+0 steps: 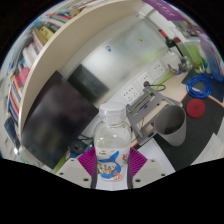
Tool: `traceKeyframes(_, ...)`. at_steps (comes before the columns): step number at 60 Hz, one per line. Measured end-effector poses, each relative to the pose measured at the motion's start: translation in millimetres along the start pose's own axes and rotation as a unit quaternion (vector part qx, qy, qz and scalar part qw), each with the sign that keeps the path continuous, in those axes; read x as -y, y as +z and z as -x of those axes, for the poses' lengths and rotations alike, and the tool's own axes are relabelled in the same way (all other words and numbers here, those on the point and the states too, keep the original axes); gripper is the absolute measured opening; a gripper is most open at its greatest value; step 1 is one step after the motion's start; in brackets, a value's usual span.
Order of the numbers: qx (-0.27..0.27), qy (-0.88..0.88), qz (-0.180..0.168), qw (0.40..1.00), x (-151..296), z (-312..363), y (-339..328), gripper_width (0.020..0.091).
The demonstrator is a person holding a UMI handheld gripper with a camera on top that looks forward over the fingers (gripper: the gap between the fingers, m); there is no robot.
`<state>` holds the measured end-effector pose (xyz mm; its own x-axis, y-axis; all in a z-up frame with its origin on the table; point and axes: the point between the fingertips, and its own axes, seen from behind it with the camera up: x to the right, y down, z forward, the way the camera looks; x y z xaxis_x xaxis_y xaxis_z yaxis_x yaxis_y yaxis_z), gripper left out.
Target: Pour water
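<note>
Gripper view is showing me the whole scene rolled over to one side, bookshelves (35, 55) curving overhead, which I take to mean I am already tipping the gripper (110, 172) for the pour. I am holding a clear plastic water bottle (111, 150) between the two fingers; the magenta pads (86, 165) are lying close against its lower body on either side, just about at the blue and white label (109, 168), so the fingers are closing to roughly the bottle's width and seem to be clamping it, though I cannot make out the contact line itself. Gripping low like this is leaving the neck and white cap (115, 107) free, pointing away from me. The cap is looking as if it is in place, but I cannot tell for certain. Just beyond the bottle, a little to its side, a grey cup (169, 150) is sitting on the pale desk (195, 140), near a grey metal stand (148, 108); I judge that cup to be where the water is going. A dark monitor (55, 130) is standing on the other side, and a blue ring-shaped object (200, 86) is lying farther off.
</note>
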<state>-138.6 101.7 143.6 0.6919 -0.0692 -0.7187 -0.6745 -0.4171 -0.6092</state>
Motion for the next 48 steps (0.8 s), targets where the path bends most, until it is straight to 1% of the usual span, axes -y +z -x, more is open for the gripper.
traceKeyframes(5,0.014,0.117,0.012,0.993,8.1,0.7,1.6,0.0411)
traceKeyframes(10,0.024,0.219,0.033,0.975,8.8,3.8,0.2,0.0411)
traceKeyframes(23,0.038,0.411,0.091,0.906,7.8,9.7,-1.2,0.0409)
traceKeyframes(27,0.045,0.438,0.09,0.893,15.6,10.2,0.9,0.0408)
traceKeyframes(35,0.054,0.503,0.111,0.855,27.7,12.3,-0.3,0.0409)
traceKeyframes(42,0.053,0.535,0.109,0.836,37.2,2.7,2.7,0.0407)
traceKeyframes(48,0.052,0.542,0.105,0.832,40.5,-4.7,2.8,0.0407)
